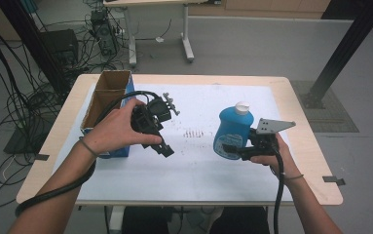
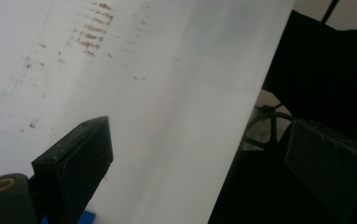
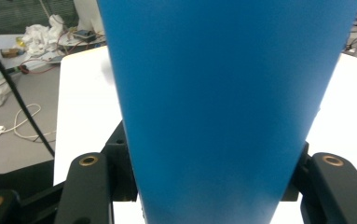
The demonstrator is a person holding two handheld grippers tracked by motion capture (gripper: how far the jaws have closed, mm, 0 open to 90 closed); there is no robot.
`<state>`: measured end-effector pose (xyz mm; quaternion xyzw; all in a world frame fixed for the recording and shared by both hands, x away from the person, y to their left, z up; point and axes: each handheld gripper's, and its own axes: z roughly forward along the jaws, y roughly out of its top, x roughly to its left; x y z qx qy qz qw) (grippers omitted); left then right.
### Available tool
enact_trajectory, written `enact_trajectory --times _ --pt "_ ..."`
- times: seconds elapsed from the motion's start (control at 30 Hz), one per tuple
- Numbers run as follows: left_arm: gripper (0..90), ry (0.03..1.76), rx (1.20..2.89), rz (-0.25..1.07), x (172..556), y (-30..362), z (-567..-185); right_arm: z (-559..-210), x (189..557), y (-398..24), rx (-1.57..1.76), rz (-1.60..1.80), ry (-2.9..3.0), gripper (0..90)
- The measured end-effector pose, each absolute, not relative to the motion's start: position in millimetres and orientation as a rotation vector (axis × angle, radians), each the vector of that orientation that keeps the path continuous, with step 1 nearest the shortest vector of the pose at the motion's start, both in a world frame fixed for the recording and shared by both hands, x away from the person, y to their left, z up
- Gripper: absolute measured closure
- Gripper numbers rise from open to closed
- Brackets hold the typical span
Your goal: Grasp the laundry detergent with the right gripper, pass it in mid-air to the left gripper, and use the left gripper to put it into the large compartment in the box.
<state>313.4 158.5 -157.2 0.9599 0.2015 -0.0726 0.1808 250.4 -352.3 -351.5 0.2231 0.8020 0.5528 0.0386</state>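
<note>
We find a blue bottle (image 1: 231,131) with a white cap (image 1: 242,107), broad in the body and narrowing toward the neck, with a pale label low on its front. It stands right of centre over the white sheet (image 1: 198,170) that covers the table (image 1: 320,190), leaning slightly. The right gripper (image 1: 233,150) has it by the lower body, with the right hand (image 1: 271,151) behind and the grey plate above the hand.

In the right gripper view, the bottle's plain blue side (image 3: 227,107) rises between the two black jaws, which press on it from either side; the grip is closed on the bottle. That view gives neither cap nor label, which we see from the high view.

The left gripper (image 1: 167,148) is held in the left hand (image 1: 118,129) above the left part of the sheet, beside an open cardboard box (image 1: 107,95) at the table's left edge. In the left gripper view its jaws stand well apart with nothing between them, over the white sheet with faint reddish marks (image 2: 94,32). The high view places those marks (image 1: 194,132) between the two grippers.
</note>
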Motion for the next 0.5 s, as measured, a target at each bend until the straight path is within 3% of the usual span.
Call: enact_trajectory --times 0.5 --pt "7.8 0.42 2.779 -0.226 320 149 -141 -352 260 -358 0.592 1.721 2.51 41.0"
